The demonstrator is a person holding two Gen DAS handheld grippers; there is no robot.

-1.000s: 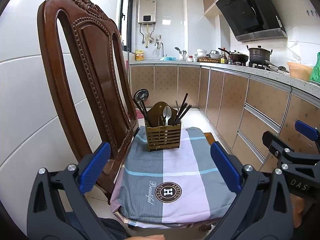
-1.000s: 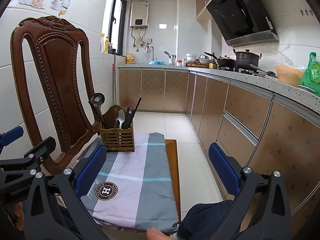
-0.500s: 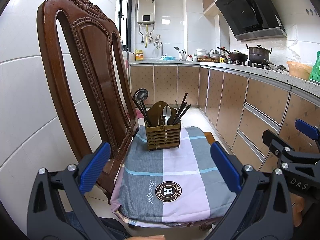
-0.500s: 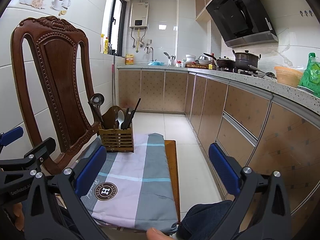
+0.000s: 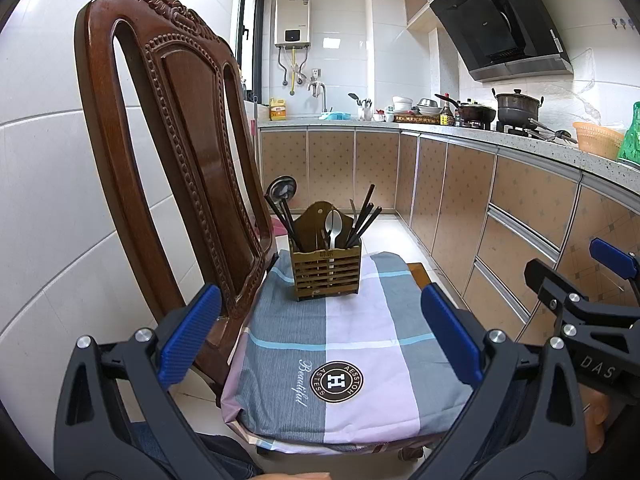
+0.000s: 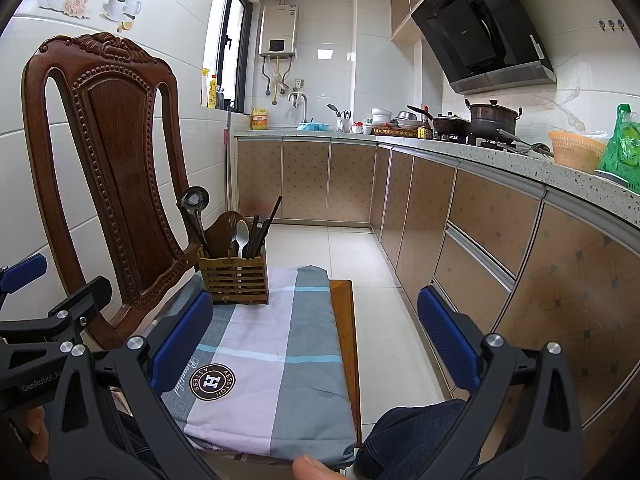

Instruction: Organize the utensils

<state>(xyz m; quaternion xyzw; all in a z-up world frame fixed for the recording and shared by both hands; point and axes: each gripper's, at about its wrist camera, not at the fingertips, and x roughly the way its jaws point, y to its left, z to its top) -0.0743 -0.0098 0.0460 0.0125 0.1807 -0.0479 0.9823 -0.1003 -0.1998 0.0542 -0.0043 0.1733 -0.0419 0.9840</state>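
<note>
Utensil holder (image 6: pixel 234 278) on cushioned chair (image 6: pixel 120 168)

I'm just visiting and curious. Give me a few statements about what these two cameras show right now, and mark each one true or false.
1. The utensil holder stands on the checked cushion of the wooden chair. True.
2. The left gripper is clamped on a spoon. False: its jaws are wide open and hold nothing.
3. Black chopsticks and a silver spoon stand upright in the holder. True.
4. The holder lies tipped on its side. False: it stands upright.
5. The right gripper is open and short of the holder. True.
6. A ladle lies flat on the cushion. False: it stands in the holder, bowl up.
</note>
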